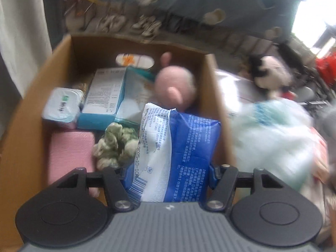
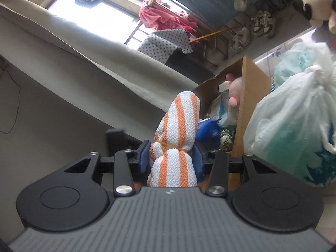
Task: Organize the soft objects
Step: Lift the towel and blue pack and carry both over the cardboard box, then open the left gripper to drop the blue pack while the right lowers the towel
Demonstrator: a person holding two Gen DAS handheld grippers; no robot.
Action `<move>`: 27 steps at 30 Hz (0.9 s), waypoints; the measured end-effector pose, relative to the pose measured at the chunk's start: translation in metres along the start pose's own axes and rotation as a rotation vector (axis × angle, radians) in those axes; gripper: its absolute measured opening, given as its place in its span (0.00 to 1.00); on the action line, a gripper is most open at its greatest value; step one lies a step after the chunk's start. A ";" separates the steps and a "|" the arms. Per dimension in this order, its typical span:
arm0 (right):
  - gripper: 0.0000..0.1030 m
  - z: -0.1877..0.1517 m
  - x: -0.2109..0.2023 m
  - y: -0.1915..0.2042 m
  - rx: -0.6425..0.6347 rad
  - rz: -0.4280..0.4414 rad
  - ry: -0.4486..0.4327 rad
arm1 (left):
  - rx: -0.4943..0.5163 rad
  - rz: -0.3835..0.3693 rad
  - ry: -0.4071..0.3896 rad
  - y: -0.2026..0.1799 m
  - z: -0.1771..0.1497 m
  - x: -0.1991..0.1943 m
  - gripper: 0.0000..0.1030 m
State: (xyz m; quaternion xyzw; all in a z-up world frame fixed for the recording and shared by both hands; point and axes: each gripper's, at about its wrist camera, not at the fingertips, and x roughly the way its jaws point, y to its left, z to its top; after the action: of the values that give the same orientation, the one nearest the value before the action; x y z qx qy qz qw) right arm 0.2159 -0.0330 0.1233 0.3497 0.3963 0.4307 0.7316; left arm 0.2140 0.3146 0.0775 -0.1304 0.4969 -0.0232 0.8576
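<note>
My left gripper is shut on a blue and white soft pack, held above the open cardboard box. Inside the box lie a pink plush toy, a pink cloth, a green-white scrunchie bundle, a teal carton and a small tissue pack. My right gripper is shut on a rolled orange and white striped cloth tied with a rubber band. In the right wrist view the cardboard box stands just beyond it, with the pink plush toy showing inside.
A white-green plastic bag lies right of the box, also the plastic bag in the right wrist view. A black-haired doll sits behind it, seen as the doll at the top right. A grey sofa edge runs on the left.
</note>
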 end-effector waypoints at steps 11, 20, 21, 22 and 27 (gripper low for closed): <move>0.41 0.011 0.033 -0.041 0.029 -0.065 0.015 | -0.132 -0.076 0.109 0.025 0.000 0.075 0.85; 0.42 0.009 0.044 -0.048 0.033 -0.072 0.015 | -0.092 -0.072 0.153 0.027 -0.005 0.070 0.18; 0.42 0.008 0.046 -0.046 0.035 -0.070 0.022 | -0.097 -0.066 0.153 0.027 -0.004 0.073 0.17; 0.42 0.007 0.049 -0.042 0.027 -0.068 0.031 | -0.102 -0.068 0.156 0.027 -0.004 0.072 0.17; 0.42 0.008 0.076 -0.003 -0.067 -0.091 0.096 | -0.111 -0.107 0.061 0.042 -0.005 0.014 0.21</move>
State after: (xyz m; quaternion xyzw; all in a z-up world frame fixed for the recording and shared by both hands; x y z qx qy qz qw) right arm 0.2481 0.0336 0.1027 0.2854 0.4317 0.4266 0.7418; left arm 0.2129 0.3513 0.0526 -0.2031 0.5158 -0.0453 0.8311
